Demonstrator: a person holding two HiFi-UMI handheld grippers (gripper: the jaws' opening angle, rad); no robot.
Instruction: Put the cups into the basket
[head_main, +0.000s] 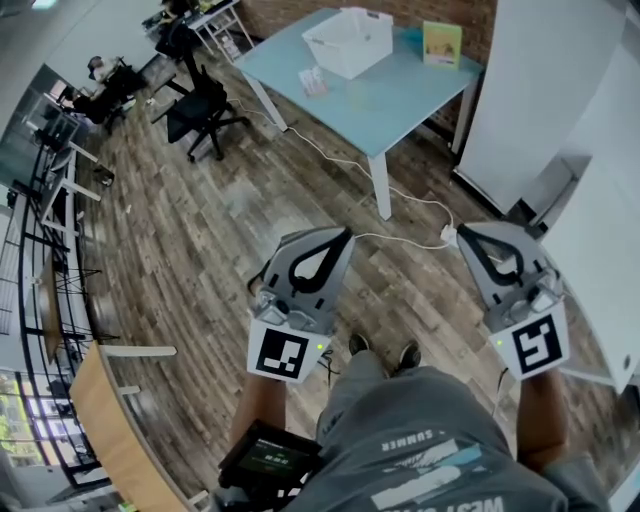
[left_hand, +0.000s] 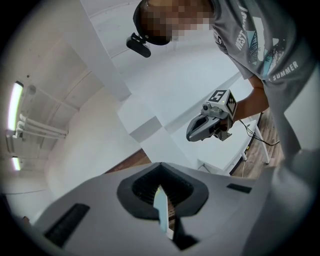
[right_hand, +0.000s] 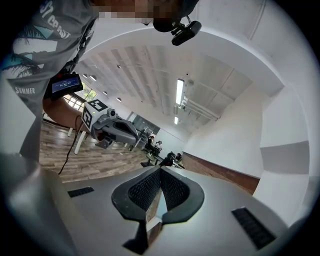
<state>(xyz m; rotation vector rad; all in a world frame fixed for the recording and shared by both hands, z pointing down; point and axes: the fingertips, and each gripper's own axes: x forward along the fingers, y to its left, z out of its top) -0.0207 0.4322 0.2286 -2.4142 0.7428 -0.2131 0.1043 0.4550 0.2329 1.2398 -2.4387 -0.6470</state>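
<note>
Basket: one white rectangular plastic basket (head_main: 350, 40), open-topped, seen in the head view standing on one pale blue rectangular table with white legs (head_main: 400, 100), well ahead of the person. Just beside the basket, to its left on the tabletop, is one small pale cluster of items (head_main: 313, 80), too small to tell whether these are the cups. One yellow-green upright card (head_main: 442, 44) stands at the table's far edge. One black swivel office chair (head_main: 200, 112) stands on the brown wood-plank floor (head_main: 200, 250). Two tongs, grey moulded shells with black teardrop mouths, each carry one marker cube: left gripper (head_main: 343, 236) and right gripper (head_main: 465, 232), both well apart from the table.

Left gripper view: the left gripper (left_hand: 160, 192) has its ribbed black jaws pressed together with nothing between them. The right gripper (left_hand: 190, 135) shows beyond, against smooth white panels.

Right gripper view: the right gripper (right_hand: 159, 185) has its jaws together and empty. The left gripper (right_hand: 135, 136) shows alongside, above the plank floor.
</note>
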